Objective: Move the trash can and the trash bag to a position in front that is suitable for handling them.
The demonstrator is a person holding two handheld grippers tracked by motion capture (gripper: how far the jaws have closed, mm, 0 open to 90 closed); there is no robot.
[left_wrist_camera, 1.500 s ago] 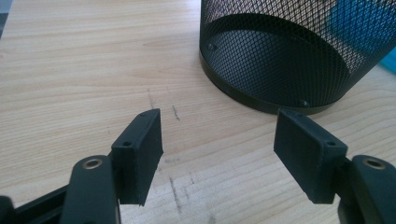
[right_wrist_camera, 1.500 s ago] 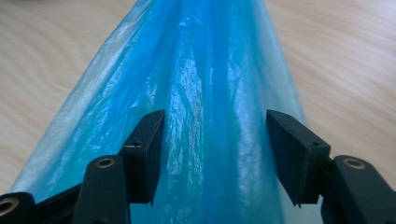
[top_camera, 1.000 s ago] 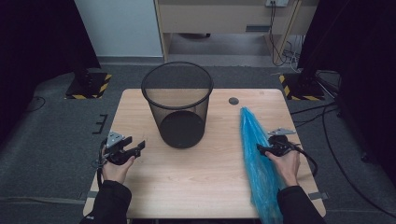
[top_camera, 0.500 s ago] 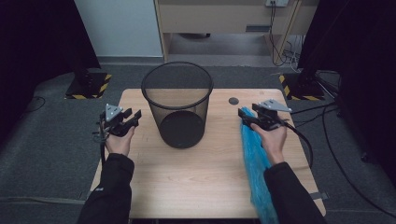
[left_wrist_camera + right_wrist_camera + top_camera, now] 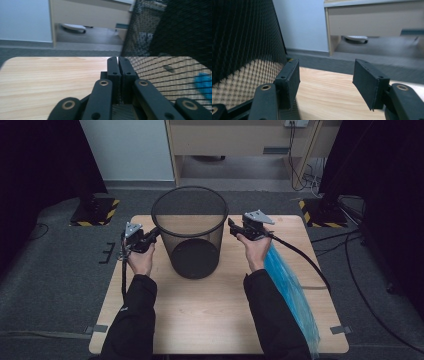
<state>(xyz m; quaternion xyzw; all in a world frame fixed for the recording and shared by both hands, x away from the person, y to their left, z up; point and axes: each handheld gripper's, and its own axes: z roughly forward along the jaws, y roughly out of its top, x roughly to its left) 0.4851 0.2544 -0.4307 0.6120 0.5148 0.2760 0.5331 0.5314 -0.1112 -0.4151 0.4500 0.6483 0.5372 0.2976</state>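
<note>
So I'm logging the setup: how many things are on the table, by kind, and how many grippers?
Mesh bin: 1
Blue plastic bag: 1
Grippers: 2, the left gripper and the right gripper
Total: 4

Black wire-mesh bin [image 5: 190, 235], matt pale wood table [image 5: 210, 310], glossy blue plastic bag [image 5: 292, 295]

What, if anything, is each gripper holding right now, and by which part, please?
Nothing is held. The left gripper is shut on nothing beside the mesh bin; the right gripper is open, with only table between its jaws.
</note>
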